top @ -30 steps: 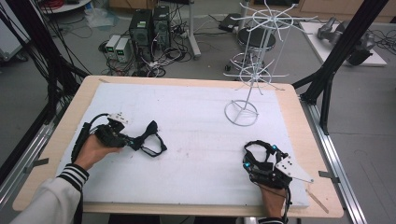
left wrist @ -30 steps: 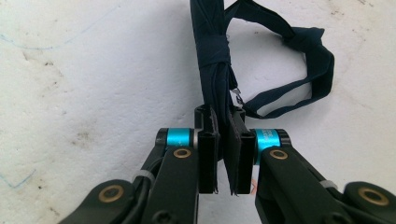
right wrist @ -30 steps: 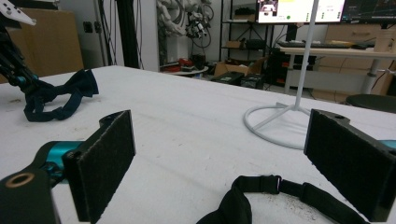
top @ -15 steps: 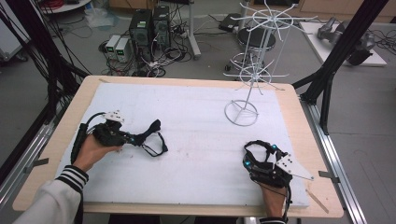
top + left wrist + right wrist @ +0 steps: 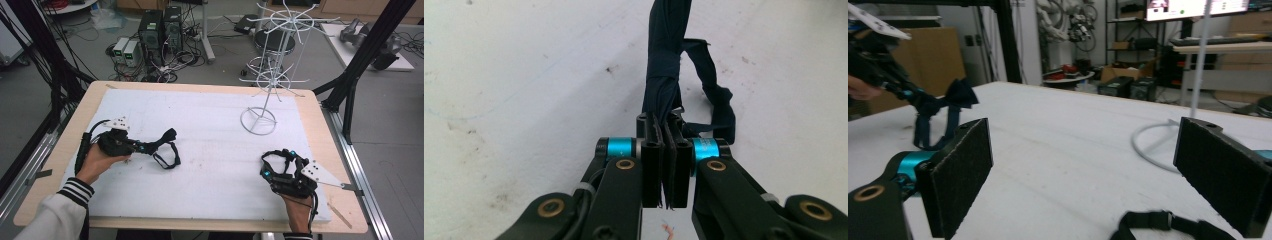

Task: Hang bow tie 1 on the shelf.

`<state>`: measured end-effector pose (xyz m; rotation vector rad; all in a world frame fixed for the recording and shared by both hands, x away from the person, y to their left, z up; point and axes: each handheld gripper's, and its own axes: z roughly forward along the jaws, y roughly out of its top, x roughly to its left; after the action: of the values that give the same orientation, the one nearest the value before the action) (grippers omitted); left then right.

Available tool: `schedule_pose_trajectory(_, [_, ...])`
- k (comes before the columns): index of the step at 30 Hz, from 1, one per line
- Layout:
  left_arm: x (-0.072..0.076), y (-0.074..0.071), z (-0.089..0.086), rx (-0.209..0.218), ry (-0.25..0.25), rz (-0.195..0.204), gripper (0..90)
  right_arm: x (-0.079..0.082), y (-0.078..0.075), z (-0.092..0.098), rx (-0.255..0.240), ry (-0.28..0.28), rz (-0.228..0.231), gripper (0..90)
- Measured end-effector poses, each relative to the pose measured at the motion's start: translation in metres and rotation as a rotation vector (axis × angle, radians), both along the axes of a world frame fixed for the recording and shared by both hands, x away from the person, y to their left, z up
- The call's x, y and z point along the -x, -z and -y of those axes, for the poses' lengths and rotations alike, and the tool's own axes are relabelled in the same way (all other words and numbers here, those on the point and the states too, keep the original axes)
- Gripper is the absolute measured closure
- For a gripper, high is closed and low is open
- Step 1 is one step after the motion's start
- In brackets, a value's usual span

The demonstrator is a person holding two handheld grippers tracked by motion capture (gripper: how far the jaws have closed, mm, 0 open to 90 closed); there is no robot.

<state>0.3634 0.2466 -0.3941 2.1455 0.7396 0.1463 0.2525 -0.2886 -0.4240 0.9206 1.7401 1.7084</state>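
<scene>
- Basically little has changed vs 1 sec ago: left gripper (image 5: 150, 148) sits in the same spot, and its jaws, already nearly shut then, are now fully pinched on the bow tie (image 5: 171, 135).
- Left gripper view confirms it: the 2 pads are pressed flat together w/ the dark fabric squeezed between them, and the rest of the tie bunches up just ahead of the tips.
- The tie's strap loop hangs off to 1 side of those tips. Can't tell if it touches the sheet or is just clear of it.
- Right gripper (image 5: 277, 160) is also about where it was, jaws spread wide w/ nothing between the pads. The tie is well off to its left.
- Meaning, as I read it: the grasp is secured, so the pick is done and the carry can start. The white wire rack (image 5: 268, 97), far ahead of the left jaws and closer to the right gripper, looks like the probable target for hanging.
- Surface: white foam sheet (image 5: 210, 165), scuffed and speckled, on a wooden table (image 5: 320, 130).
- Room: PC towers (image 5: 160, 30) and cable tangles on the floor beyond the table, plus black frame posts (image 5: 367, 55) on both sides.
</scene>
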Motion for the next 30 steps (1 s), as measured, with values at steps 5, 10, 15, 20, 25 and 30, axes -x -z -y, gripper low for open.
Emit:
schedule_pose_trajectory(5, [0.0,-0.004,0.002,0.018,0.015,0.01,87.3,-0.004,-0.012,-0.004,0.007,-0.066,-0.018,8.1])
schedule_pose_trajectory(10, [0.002,-0.009,0.004,0.052,0.03,0.022,87.3,-0.01,-0.027,-0.01,0.044,-0.125,-0.015,8.0])
schedule_pose_trajectory(15, [0.004,-0.017,0.007,0.089,0.064,0.038,87.3,-0.013,-0.033,-0.016,0.033,-0.185,-0.016,8.0])
schedule_pose_trajectory(20, [0.006,-0.026,0.013,0.126,0.094,0.058,87.3,-0.017,-0.039,-0.023,0.035,-0.247,-0.032,8.0])
schedule_pose_trajectory(25, [0.01,-0.034,0.022,0.144,0.13,0.077,87.3,-0.021,-0.048,-0.029,0.025,-0.297,-0.052,8.1])
schedule_pose_trajectory(30, [0.013,-0.042,0.03,0.178,0.154,0.096,87.3,-0.027,-0.06,-0.04,0.045,-0.349,-0.071,8.1])
